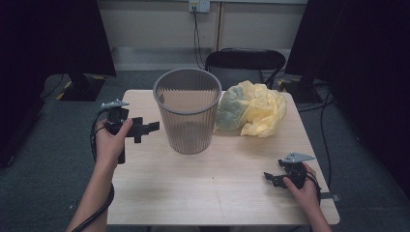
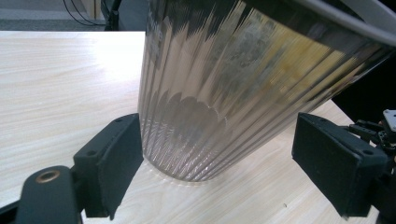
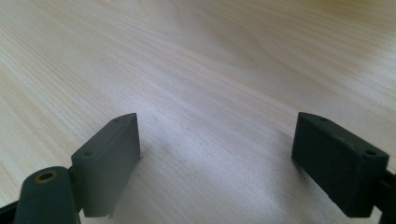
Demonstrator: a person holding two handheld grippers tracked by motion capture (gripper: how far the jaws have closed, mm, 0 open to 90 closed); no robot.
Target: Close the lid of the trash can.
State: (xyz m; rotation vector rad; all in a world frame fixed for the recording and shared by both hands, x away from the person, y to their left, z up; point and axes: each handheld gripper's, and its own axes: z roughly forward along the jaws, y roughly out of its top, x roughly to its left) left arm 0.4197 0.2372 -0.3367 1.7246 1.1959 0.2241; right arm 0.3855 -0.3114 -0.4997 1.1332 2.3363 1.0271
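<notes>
Writing: none I can read on the bin [image 1: 187,111].
Left hand-held gripper [image 2: 217,161]: spread, bin between my jaws.
Right hand-held gripper [image 3: 217,156]: spread over bare desk [image 3: 196,70].

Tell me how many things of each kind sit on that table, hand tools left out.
Grey ribbed wastebasket: 1
Crumpled yellow plastic bag: 1
Total: 2

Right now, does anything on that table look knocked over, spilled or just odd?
Nothing is spilled or toppled. The grey bin stands upright on the table. The one untidy thing is the yellow plastic bag, lying crumpled beside the bin instead of lining it. Both grippers, left and right, are open and hold nothing.
</notes>
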